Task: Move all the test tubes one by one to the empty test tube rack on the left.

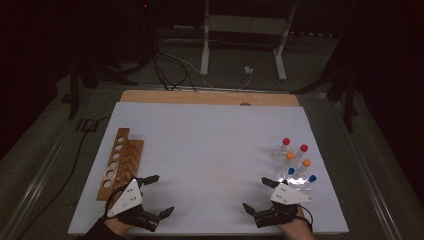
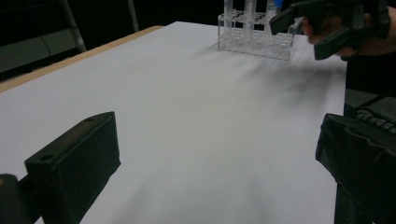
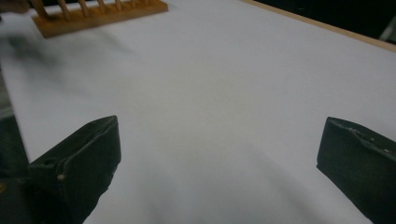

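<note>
Clear plastic tubes (image 1: 295, 162) stand at three o'clock, just beyond the right gripper (image 1: 256, 195); probably light and slippery, best pinched below the cap. Both it and the left gripper (image 1: 162, 195) gape empty.

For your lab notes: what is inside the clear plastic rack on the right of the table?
The clear rack holds six capped tubes: two red, two orange, two blue. Glare and the right gripper hide its near base.

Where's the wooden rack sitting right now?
In the high view the wooden rack lies at the left edge of the white sheet, just beyond the open left gripper.
</note>
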`<state>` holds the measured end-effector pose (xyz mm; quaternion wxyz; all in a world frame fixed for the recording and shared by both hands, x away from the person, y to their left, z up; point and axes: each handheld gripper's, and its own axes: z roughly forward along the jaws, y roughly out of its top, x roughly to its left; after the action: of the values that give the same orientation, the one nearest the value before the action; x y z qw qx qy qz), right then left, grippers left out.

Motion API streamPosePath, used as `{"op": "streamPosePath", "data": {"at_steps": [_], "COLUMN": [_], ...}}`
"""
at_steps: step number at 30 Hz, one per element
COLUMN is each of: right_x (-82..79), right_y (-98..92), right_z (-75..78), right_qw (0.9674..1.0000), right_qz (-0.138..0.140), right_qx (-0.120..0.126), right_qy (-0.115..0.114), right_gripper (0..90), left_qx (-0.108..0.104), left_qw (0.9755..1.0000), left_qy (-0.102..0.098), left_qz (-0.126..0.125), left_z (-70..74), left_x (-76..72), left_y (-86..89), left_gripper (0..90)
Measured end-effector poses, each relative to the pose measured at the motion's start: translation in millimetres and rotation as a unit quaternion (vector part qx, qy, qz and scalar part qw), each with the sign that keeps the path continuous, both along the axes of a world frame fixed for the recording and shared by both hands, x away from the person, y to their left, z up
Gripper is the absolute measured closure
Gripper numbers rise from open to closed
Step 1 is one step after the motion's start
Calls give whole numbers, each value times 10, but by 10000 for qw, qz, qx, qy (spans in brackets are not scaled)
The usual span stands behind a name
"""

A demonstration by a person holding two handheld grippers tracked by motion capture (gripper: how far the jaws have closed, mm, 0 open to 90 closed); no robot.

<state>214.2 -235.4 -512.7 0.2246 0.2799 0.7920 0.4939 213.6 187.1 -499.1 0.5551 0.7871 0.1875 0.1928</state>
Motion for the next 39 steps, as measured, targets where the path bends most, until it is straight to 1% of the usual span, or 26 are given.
{"op": "streamPosePath", "data": {"at_steps": [2,6,9,13,15,18,21,22,24,26,28,31,32,33,34,39], "right_x": [11,18,33,39,46,47,14,-1,-27,-47,-57,-65,-80,-80,-97,-120], "right_y": [9,3,-7,-8,3,26,68,85,112,131,143,143,146,146,142,74], "right_z": [-8,6,29,43,39,33,58,76,127,185,232,269,307,307,345,444], "right_qw": [10000,10000,9996,9995,9991,9987,9988,9990,9993,9996,9998,9998,9998,9998,9999,9993], "right_qz": [-14,-14,7,16,-19,-25,32,55,85,67,48,21,-54,-54,-112,-318], "right_qx": [-31,-14,56,2,-63,-189,-216,-214,-154,-62,-59,-17,38,38,50,192], "right_qy": [63,74,261,318,429,471,441,381,335,280,208,193,192,192,113,12], "right_gripper": [1,0,0,0,0,0,0,0,0,0,0,0,0,0,0,0], "left_qx": [14,11,-32,-38,-32,-34,-24,-14,-51,-83,-75,-41,-64,-90,-104,-114], "left_qw": [10000,10000,10000,10000,10000,10000,10000,10000,10000,10000,10000,10000,10000,9999,9999,9999], "left_qy": [-8,12,41,48,53,53,62,58,65,41,52,45,40,45,50,45], "left_qz": [-7,12,14,57,52,39,34,36,7,-6,-8,-9,-16,-18,-10,-21], "left_z": [0,1,4,11,9,9,6,7,8,15,15,13,16,19,20,23], "left_x": [1,12,13,16,12,8,7,8,4,-6,-7,-9,-10,-12,-10,-12], "left_y": [-6,-8,-8,-2,0,0,1,2,8,8,7,9,11,15,19,19], "left_gripper": [6,6,6,6,6,6,6,6,6,6,6,6,6,6,6,6]}}
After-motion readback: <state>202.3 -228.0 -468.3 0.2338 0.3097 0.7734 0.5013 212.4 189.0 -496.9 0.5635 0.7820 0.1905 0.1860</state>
